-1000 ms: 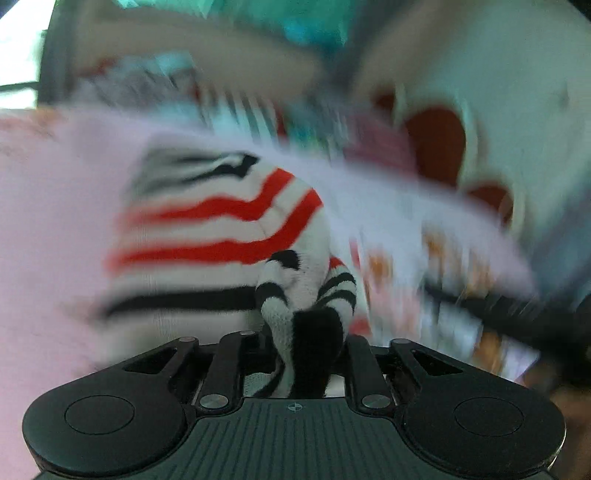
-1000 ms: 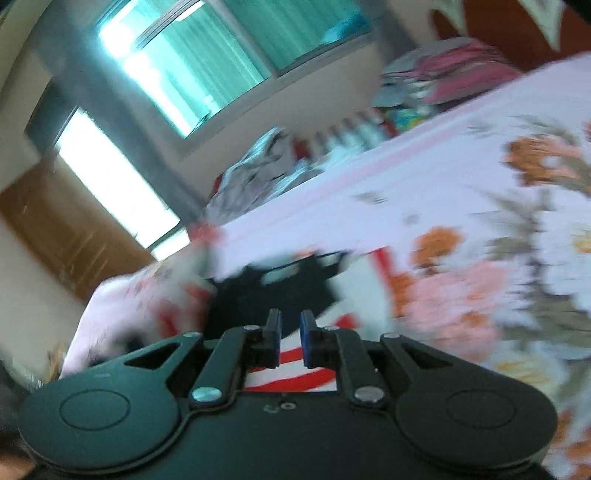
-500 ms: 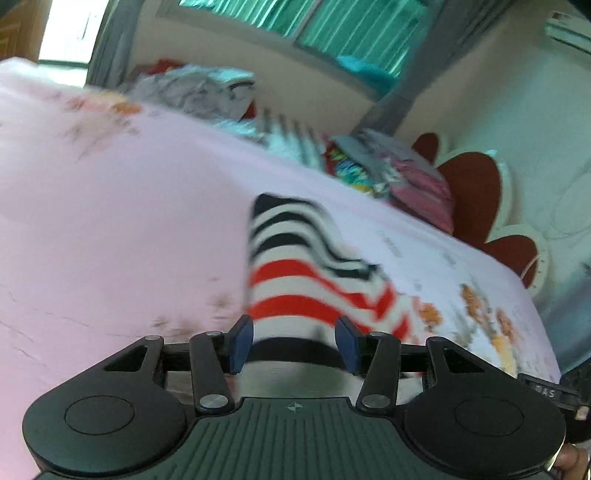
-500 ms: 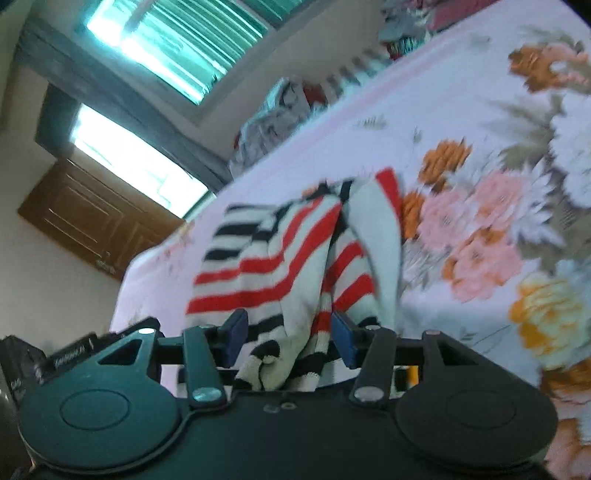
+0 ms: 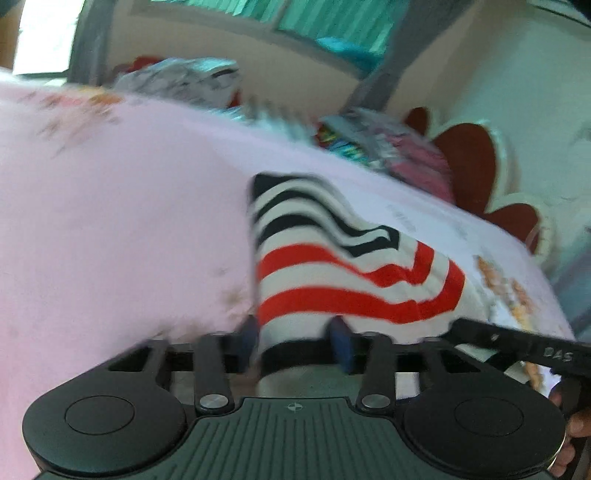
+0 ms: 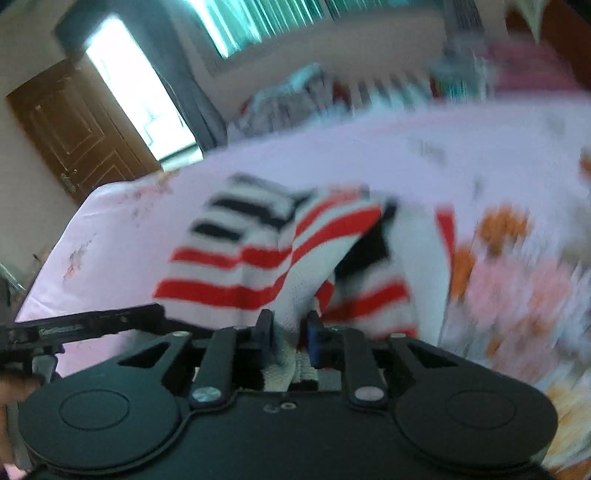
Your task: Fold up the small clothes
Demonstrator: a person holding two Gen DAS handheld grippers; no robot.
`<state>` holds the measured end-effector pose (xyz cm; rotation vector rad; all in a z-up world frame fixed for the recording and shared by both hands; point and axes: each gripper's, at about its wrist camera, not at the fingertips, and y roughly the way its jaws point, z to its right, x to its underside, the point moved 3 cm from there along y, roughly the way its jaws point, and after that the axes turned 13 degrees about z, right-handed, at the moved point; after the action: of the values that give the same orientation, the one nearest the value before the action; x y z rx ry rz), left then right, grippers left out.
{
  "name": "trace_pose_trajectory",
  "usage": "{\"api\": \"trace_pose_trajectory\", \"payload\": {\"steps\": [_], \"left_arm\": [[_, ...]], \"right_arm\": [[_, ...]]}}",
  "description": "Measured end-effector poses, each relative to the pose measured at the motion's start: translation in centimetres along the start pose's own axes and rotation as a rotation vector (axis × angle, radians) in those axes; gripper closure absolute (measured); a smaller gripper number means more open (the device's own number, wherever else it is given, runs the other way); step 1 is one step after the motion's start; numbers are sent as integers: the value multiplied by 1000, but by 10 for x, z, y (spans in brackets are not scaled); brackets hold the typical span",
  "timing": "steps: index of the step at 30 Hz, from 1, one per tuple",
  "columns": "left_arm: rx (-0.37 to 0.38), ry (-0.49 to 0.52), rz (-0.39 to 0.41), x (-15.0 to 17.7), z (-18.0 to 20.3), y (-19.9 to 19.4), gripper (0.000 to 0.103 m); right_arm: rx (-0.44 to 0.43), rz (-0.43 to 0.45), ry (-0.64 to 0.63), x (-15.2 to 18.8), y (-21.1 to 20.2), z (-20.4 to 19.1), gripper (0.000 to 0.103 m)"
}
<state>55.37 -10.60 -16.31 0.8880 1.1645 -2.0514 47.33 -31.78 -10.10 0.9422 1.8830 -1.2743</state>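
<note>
Bedroom background, blurred.
Pink floral bedsheet (image 5: 122,206) covers the bed; heaps of mixed clothes (image 5: 177,79) along its far edge under a window with green blinds (image 6: 258,22). Red scalloped headboard (image 5: 469,166) at right. Brown wooden door (image 6: 74,129) at left, beside a grey curtain (image 6: 184,99).

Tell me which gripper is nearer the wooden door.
Left. The left gripper sits on the wooden door's side of the striped garment; the right gripper holds its other end, farther away. Both have just been closing on its fabric.
</note>
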Motion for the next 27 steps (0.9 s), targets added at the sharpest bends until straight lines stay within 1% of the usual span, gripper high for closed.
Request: {"api": "trace_pose_trajectory", "payload": {"steps": [2, 3, 4, 5, 6, 7, 9, 10, 12, 15, 16, 20, 21, 22, 23, 25, 27], "left_arm": [[14, 76, 11, -9, 17, 3, 66], [21, 121, 4, -11, 29, 10, 66], [32, 150, -12, -12, 37, 15, 66], [44, 185, -45, -10, 45, 23, 65], [37, 230, -86, -5, 52, 32, 65], [29, 258, -97, -2, 57, 37, 66], [20, 284, -107, -2, 64, 39, 66], [18, 293, -115, -4, 66, 39, 66], [26, 305, -121, -5, 65, 36, 66], [34, 316, -136, -8, 65, 37, 66], [35, 328, -141, -8, 66, 38, 66], [48, 371, -161, -7, 67, 43, 65], [56, 371, -166, -8, 66, 42, 65], [63, 373, -169, -9, 65, 42, 65], [68, 372, -172, -10, 64, 42, 65], [75, 368, -170, -10, 63, 40, 65], [71, 386, -163, -8, 64, 38, 65]], "right_arm": [[3, 45, -45, -2, -17, 0, 85], [17, 59, -45, 0, -23, 8, 85], [41, 57, -28, 4, -17, 18, 85], [74, 45, -13, 10, -14, 30, 85], [103, 10, 10, 21, -6, 44, 85], [117, -25, 47, 30, 4, 58, 84], [96, 6, 166, 35, 2, 75, 83], [93, 7, 202, 33, 0, 77, 83], [82, -8, 209, 32, -1, 76, 78], [89, 18, 246, 23, -3, 82, 69], [90, 21, 267, 19, -2, 87, 67], [105, 31, 322, 0, 17, 101, 67], [98, 26, 328, -2, 24, 104, 69], [81, 18, 330, -3, 31, 105, 76], [106, 4, 295, -3, 35, 106, 94], [161, -37, 223, 4, 41, 106, 94], [173, -47, 219, 6, 39, 106, 92]]}}
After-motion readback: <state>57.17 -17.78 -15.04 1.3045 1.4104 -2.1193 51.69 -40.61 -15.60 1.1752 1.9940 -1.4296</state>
